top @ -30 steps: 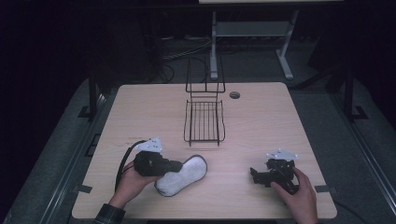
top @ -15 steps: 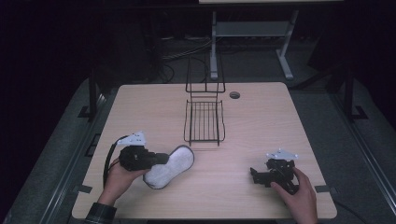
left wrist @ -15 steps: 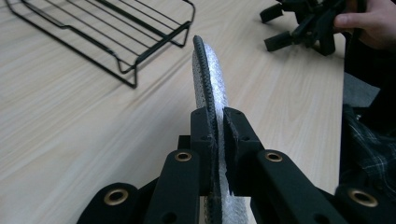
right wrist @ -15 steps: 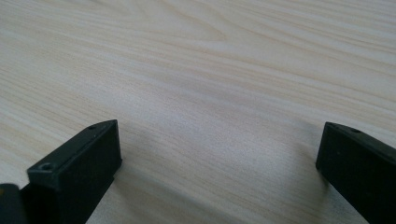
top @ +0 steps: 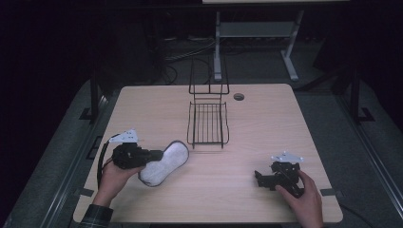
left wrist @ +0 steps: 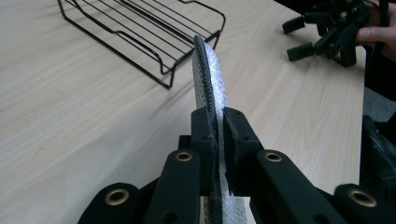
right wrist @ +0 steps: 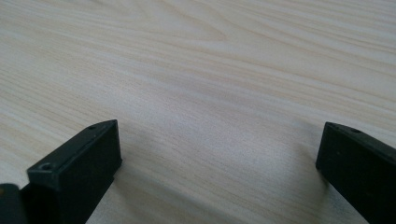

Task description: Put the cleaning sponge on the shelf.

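near the front edge, the right gripper (top: 262, 179) sits on the table (top: 266, 123), a hand on its rear; its black blocky jaws stand wide apart with bare wood grain between them, holding nothing. the table is pale wood laminate with fine streaks, rectangular with rounded corners.

at near left, the left gripper (top: 159, 154) is held in the other hand, whose plaid cuff is cut off at the bottom edge. its jaws are closed down tight on the pad (top: 164, 163), pinching it at one end. the pad is a flat, elongated oval, narrowed a little at the waist, with a white nubbly surface and a dark stitched rim. in the left gripper view the pad (left wrist: 211, 88) stands on edge and curves away from the jaws; its near end is hidden behind them. whether its far end rests on the table is hard to tell.

just beyond the pad, at mid table, stands a black wire rack (top: 208, 122), a shallow tray of thin parallel bars with an upright back frame. far behind it is a small round hole (top: 238, 96) in the tabletop. the room beyond is dark.
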`<action>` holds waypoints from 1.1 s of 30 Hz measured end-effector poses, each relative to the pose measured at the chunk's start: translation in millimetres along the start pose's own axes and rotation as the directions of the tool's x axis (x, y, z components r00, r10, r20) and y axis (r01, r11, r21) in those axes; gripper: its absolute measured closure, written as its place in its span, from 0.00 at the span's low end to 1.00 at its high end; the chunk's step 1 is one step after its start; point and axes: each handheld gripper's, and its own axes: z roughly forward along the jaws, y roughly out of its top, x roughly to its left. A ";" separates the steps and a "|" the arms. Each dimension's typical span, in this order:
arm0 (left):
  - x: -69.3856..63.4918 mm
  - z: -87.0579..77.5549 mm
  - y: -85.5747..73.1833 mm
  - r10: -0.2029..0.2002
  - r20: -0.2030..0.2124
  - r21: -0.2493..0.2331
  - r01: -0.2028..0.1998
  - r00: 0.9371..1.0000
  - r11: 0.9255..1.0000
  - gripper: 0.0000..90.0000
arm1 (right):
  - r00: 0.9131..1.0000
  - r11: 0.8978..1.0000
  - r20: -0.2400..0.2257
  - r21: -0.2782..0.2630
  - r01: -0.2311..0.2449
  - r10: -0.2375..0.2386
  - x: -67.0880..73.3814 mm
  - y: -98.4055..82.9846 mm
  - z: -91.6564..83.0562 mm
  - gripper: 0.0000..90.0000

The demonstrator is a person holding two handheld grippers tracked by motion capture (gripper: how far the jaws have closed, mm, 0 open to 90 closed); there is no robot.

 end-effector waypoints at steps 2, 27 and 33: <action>2.0 -1.0 2.1 0.001 -0.002 -0.008 -0.001 1.000 1.000 0.92 | 1.000 1.000 0.000 0.000 0.000 0.000 0.0 0.0 0.0 0.00; 12.7 11.8 29.6 0.024 -0.012 -0.038 -0.025 1.000 0.999 0.93 | 1.000 1.000 0.000 0.000 0.000 0.000 0.0 0.0 0.0 0.00; 15.5 15.0 35.5 0.021 -0.012 -0.046 -0.022 1.000 0.999 0.93 | 1.000 1.000 0.000 0.000 0.000 0.000 0.0 0.0 0.0 0.00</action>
